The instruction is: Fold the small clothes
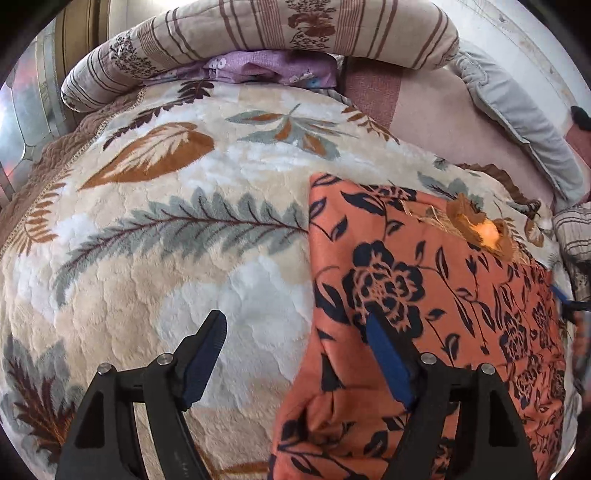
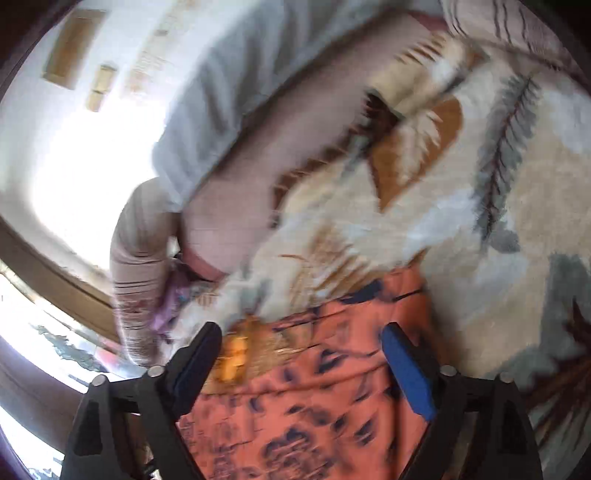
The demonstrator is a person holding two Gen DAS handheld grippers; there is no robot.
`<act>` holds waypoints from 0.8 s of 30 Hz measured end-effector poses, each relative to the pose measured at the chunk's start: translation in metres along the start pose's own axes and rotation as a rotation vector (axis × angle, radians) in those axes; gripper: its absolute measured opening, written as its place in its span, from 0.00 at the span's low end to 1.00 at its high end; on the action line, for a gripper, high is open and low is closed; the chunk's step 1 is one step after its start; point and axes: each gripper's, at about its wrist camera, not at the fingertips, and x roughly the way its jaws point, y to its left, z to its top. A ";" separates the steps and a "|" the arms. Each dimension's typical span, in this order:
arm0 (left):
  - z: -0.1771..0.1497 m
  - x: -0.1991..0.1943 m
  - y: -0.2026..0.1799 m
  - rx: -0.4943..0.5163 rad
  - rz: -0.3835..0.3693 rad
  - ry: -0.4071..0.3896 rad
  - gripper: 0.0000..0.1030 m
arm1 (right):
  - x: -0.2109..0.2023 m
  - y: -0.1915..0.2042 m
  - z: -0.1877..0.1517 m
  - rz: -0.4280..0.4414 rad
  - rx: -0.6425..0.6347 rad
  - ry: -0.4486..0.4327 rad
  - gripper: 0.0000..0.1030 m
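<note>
An orange garment (image 1: 424, 295) with a dark blue flower print lies spread on a plush leaf-patterned blanket (image 1: 166, 240). It has a brown and yellow trim (image 1: 484, 229) at its far edge. My left gripper (image 1: 295, 321) is open, its right finger over the garment's left edge, its left finger over the blanket. In the blurred right wrist view my right gripper (image 2: 301, 336) is open above the garment (image 2: 314, 406), with the yellow trim (image 2: 236, 354) by its left finger. A tip of the right gripper shows at the garment's right edge (image 1: 561, 295).
A striped floral bolster (image 1: 258, 33) and a purple cloth (image 1: 258, 68) lie at the bed's far end. A grey pillow (image 1: 524, 125) and pink sheet (image 1: 443, 122) lie at the right. A wall and window frame (image 2: 55, 258) show left in the right wrist view.
</note>
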 end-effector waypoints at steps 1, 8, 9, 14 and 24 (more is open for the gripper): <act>-0.004 -0.003 0.001 -0.002 0.002 0.005 0.76 | 0.010 -0.019 0.000 -0.008 0.054 0.016 0.84; -0.041 -0.046 0.022 -0.034 -0.024 -0.018 0.76 | -0.059 0.005 -0.047 -0.062 -0.008 -0.076 0.84; -0.048 -0.055 0.026 -0.043 -0.029 -0.015 0.76 | -0.071 0.010 -0.058 -0.086 -0.040 -0.070 0.84; -0.098 -0.098 0.044 -0.098 -0.056 0.008 0.76 | -0.155 0.011 -0.133 -0.099 -0.108 -0.016 0.84; -0.195 -0.162 0.052 -0.094 -0.112 0.068 0.76 | -0.270 -0.013 -0.272 -0.165 -0.143 0.143 0.84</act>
